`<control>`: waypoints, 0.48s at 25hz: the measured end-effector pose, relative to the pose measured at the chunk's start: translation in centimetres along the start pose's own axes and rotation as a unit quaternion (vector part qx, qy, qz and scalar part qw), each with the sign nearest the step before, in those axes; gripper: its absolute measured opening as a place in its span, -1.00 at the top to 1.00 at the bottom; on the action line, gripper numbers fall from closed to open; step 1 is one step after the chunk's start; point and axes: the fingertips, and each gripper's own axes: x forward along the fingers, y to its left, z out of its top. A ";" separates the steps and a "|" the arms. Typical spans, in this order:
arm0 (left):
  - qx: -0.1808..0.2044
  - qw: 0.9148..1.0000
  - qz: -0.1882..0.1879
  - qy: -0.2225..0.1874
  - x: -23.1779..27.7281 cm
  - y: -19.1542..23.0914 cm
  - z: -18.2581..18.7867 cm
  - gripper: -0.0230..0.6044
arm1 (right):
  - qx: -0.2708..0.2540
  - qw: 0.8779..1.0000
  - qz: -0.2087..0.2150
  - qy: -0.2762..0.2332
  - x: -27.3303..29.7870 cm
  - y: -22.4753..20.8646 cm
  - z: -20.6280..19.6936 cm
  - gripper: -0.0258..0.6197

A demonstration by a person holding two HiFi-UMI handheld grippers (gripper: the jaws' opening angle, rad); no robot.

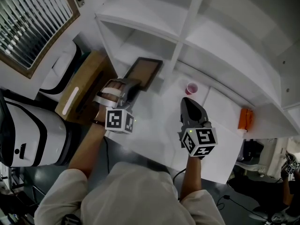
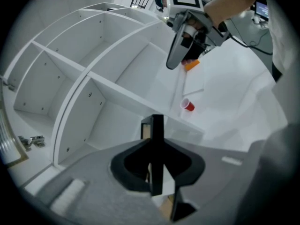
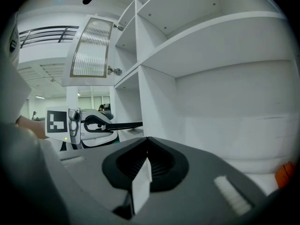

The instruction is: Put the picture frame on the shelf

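Dark-rimmed picture frame [image 1: 144,72] sits pinched by its edge in the left claw [image 1: 132,86], tilted at the mouth of the shelf [image 1: 145,25], likely for sliding in; right claw [image 1: 188,103] hangs closed, empty.

- Shelf [image 1: 140,25]: plain white, all panels and dividers.
- Worktop [image 1: 154,130]: white, no pattern.
- Picture frame [image 1: 144,72]: dark, near-black border around a flat brown panel.
- Left gripper [image 1: 132,86] and right gripper [image 1: 186,100]: grey bodies with black jaw hollows. Each marker cube [image 1: 119,120] is white with black square patterns.
- Cup [image 1: 191,87], 1 o'clock of the right gripper: red with a pale inside.
- Orange object [image 1: 245,118] at 3 o'clock on the worktop edge; solid orange.
- Board [image 1: 84,88], 9 o'clock of the frame: tan wood tone with one pale stripe.
- Cabinet door [image 1: 33,22] at 10 o'clock: brown surround, ribbed glass with grey-white lines.
- Sleeve and shirt [image 1: 126,191]: light beige-grey.
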 end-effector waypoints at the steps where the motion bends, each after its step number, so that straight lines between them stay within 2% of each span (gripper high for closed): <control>1: 0.004 1.000 0.001 0.001 0.1 0.0 0.0 0.73 | 0.000 1.000 -0.002 -0.001 -0.1 0.0 0.0 0.90; 12: 0.028 1.000 -0.005 0.010 2.2 -0.6 -0.3 0.70 | 0.013 1.000 -0.010 -0.005 -0.8 -0.8 -0.4 0.90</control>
